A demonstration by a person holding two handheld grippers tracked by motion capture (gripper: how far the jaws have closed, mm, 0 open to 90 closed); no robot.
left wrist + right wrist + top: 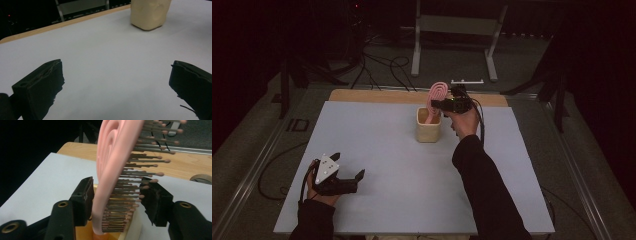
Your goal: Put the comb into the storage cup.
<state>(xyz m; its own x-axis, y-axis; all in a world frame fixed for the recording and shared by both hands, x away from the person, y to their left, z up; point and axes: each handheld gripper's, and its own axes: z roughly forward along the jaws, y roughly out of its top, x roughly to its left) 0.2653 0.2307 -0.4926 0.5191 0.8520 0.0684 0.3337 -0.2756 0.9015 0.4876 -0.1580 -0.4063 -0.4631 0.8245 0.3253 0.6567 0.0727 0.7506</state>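
Note:
A pink hairbrush point(437, 95) stands upright in a cream cup point(428, 126) at the back middle of the table, its handle down inside the cup. My right gripper point(438, 105) reaches in from the right at the level of the brush head. In the right gripper view the brush point(110, 170) sits between the jaws of that gripper point(116, 197). One pad lies close to its pink back and the bristle tips just reach the other; the jaws look open around it. My left gripper point(356, 180) rests open near the front left corner, with nothing between its fingers point(42, 82).
A pale grey mat point(377, 150) covers the table, with a wooden strip point(377, 96) along the far edge. A roll of tape point(202, 178) lies on that strip to the right. Beyond the table are a metal stand point(457, 25) and floor cables point(387, 65).

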